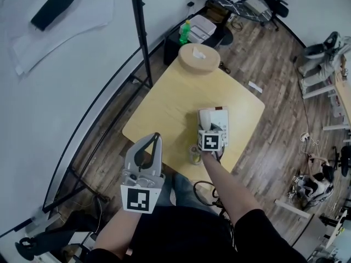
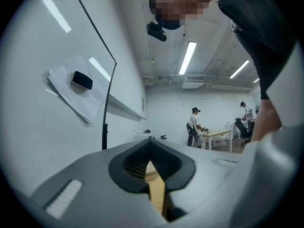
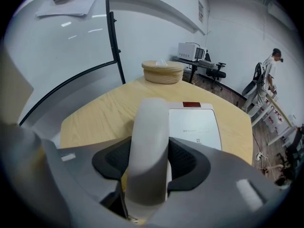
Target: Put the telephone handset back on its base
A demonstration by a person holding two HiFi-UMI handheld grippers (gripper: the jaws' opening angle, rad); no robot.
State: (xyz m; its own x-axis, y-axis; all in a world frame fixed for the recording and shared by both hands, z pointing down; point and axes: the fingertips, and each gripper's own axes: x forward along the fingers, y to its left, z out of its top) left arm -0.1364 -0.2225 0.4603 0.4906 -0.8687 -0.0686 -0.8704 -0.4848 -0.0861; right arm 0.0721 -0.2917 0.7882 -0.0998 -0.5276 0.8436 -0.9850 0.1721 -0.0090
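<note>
Here the right claw [image 3: 149, 167] clamped the handset [image 3: 152, 127] just over the left side of its base [image 3: 194, 127] on the table [image 3: 90, 115], mid-placement; next it likely needed lowering squarely into place. The left claw [image 2: 151, 160] hung closed, empty

The left half of the table [image 1: 159, 111] is bare, so you can bring a gripper in over the near left edge without meeting anything. At the far end, the round wooden box [image 1: 198, 58] takes up that corner. The base [image 1: 224, 120] fills the near right part, and the handset [image 1: 205, 119], clamped in your right gripper [image 1: 210, 129], is at its left side. Just beside that gripper, at the near edge, stands what may be a small jar [image 1: 194, 155]; the view is poor there. A black pole [image 1: 141, 32] rises just left of the table's far left edge. Your left gripper [image 1: 157, 138], jaws together, hangs off the table at near left.
</note>
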